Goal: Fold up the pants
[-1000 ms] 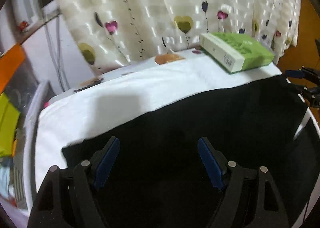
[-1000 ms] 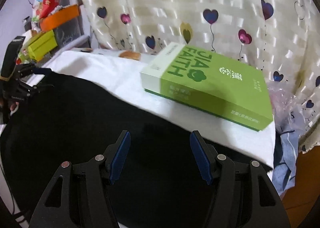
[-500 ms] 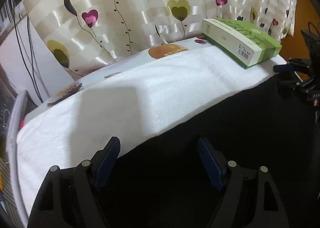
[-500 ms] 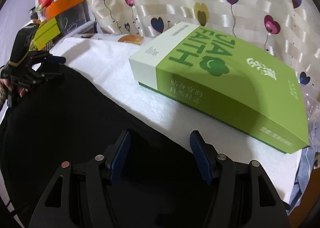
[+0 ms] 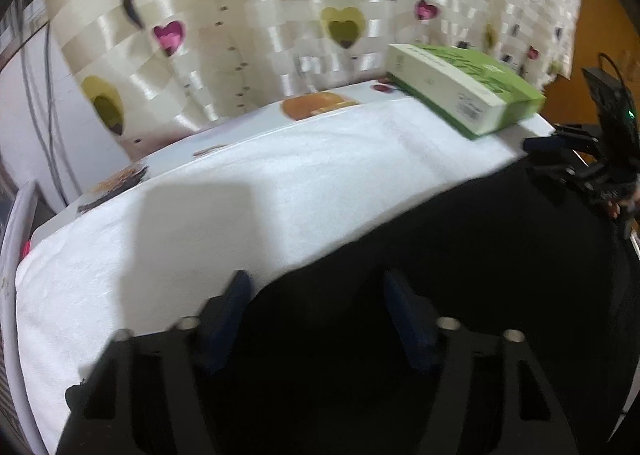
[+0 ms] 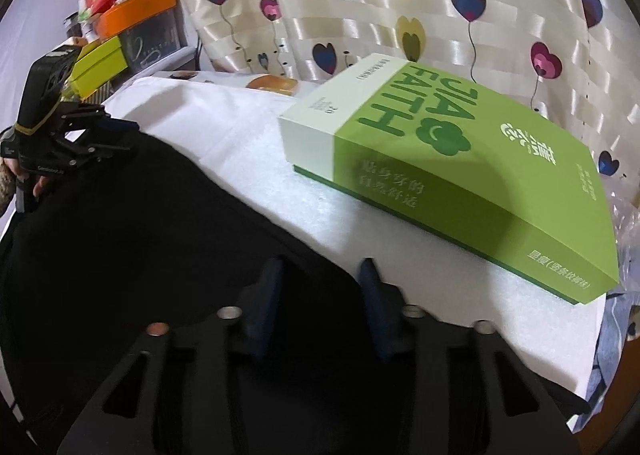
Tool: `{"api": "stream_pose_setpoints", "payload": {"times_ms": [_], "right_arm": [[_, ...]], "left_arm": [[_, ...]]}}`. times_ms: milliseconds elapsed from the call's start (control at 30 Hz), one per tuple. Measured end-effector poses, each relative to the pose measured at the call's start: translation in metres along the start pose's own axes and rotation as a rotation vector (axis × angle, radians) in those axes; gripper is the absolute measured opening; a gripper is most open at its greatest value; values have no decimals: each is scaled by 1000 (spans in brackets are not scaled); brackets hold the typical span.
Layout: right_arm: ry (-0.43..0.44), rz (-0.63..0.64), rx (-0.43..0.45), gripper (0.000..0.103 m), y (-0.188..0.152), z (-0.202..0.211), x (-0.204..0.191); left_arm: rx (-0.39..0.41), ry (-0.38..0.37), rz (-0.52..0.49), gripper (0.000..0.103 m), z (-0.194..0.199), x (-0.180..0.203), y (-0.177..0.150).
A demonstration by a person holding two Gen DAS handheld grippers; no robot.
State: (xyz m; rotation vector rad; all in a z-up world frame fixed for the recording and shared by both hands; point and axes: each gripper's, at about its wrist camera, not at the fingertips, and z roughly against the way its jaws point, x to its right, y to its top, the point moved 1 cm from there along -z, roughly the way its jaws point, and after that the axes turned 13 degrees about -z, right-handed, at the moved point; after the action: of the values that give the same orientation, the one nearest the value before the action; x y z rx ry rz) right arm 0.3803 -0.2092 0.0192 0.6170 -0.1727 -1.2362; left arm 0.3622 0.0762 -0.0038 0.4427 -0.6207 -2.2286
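Note:
The black pants (image 5: 460,255) lie on a white towel (image 5: 240,207) over the table. My left gripper (image 5: 316,295) is open, its blue pads low over the pants' far edge. In the right wrist view the pants (image 6: 132,223) fill the lower left. My right gripper (image 6: 320,283) is open over the pants' edge, its jaws narrower than before. Each gripper shows in the other's view: the right one (image 5: 560,151) at the pants' right end, the left one (image 6: 96,135) at the left end.
A green and white box (image 6: 460,179) lies on the towel at the back right, close to my right gripper; it also shows in the left wrist view (image 5: 464,95). A heart-patterned curtain (image 5: 280,23) hangs behind. Orange and green boxes (image 6: 120,31) stand far left.
Both grippers have moved forward to the pants' far edge and dropped lower. The right gripper's jaws have narrowed; the left gripper's have narrowed slightly.

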Motion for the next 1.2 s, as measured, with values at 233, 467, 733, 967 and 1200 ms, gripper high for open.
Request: {"api": "stream_pose_setpoints", "payload": {"times_ms": [233, 467, 733, 967, 1200], "right_arm": [[-30, 15, 22, 8, -7, 9, -2], [-27, -16, 75, 2, -10, 28, -4], [-25, -27, 176, 2, -24, 75, -24], [-6, -38, 242, 2, -49, 119, -47], [0, -28, 273, 2, -87, 153, -68]], "left_arm": [[-2, 3, -43, 35, 8, 8, -2], [10, 109, -128, 15, 21, 21, -8], [97, 165, -99, 12, 63, 29, -14], [145, 192, -98, 12, 106, 51, -26], [184, 209, -77, 12, 144, 80, -51]]}}
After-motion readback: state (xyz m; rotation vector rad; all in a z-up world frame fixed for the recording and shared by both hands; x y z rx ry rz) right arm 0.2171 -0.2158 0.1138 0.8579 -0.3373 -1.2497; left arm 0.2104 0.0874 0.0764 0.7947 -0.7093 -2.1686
